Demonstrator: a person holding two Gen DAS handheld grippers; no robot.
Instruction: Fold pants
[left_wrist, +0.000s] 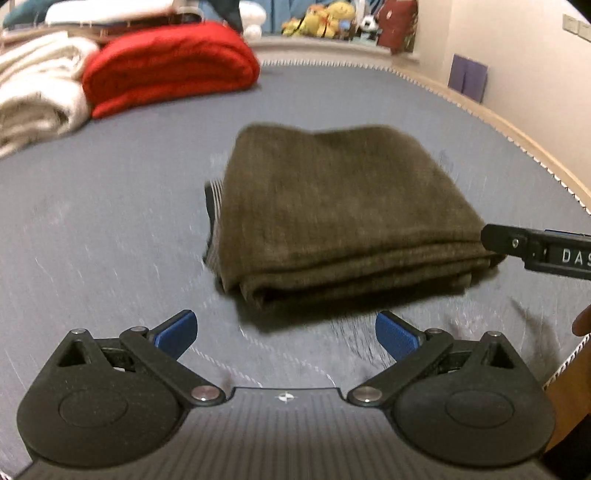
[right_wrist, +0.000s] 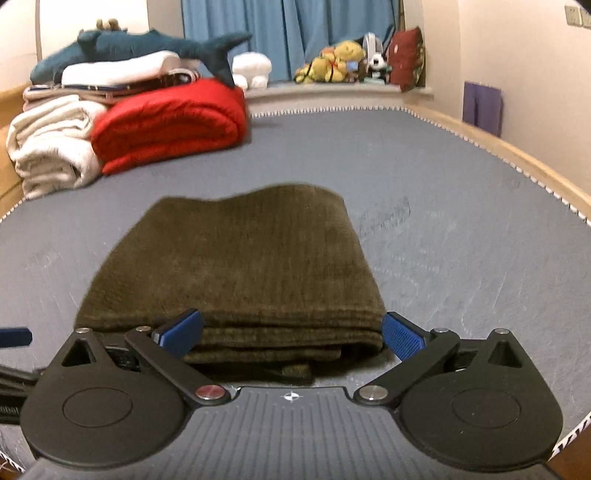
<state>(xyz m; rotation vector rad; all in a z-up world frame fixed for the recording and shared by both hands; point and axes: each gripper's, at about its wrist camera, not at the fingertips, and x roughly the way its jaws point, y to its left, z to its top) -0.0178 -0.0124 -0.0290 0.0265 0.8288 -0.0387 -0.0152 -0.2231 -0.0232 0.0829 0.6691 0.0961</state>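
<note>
Nearest the lens, bottom centre of the left wrist view: left gripper (left_wrist: 286, 330), blue-padded fingers spread wide, nothing between them, hovering over the grey-blue ribbed mattress surface (left_wrist: 110, 221). Just beyond, centre frame: olive-brown corduroy pants (left_wrist: 343, 210), already folded into a compact stacked rectangle with several layers showing at the near edge — a dark striped waistband peeking out at the left side. Right gripper (right_wrist: 291, 330) in its own view equally wide open, fingers flanking the near edge of the bundle, not pinching it. Upper left, well apart: folded red quilt (left_wrist: 166, 66) beside cream blankets (left_wrist: 33, 96). Judged from the neat stack, folding looks essentially finished — at most a final tidy of the loose bottom layer.
</note>
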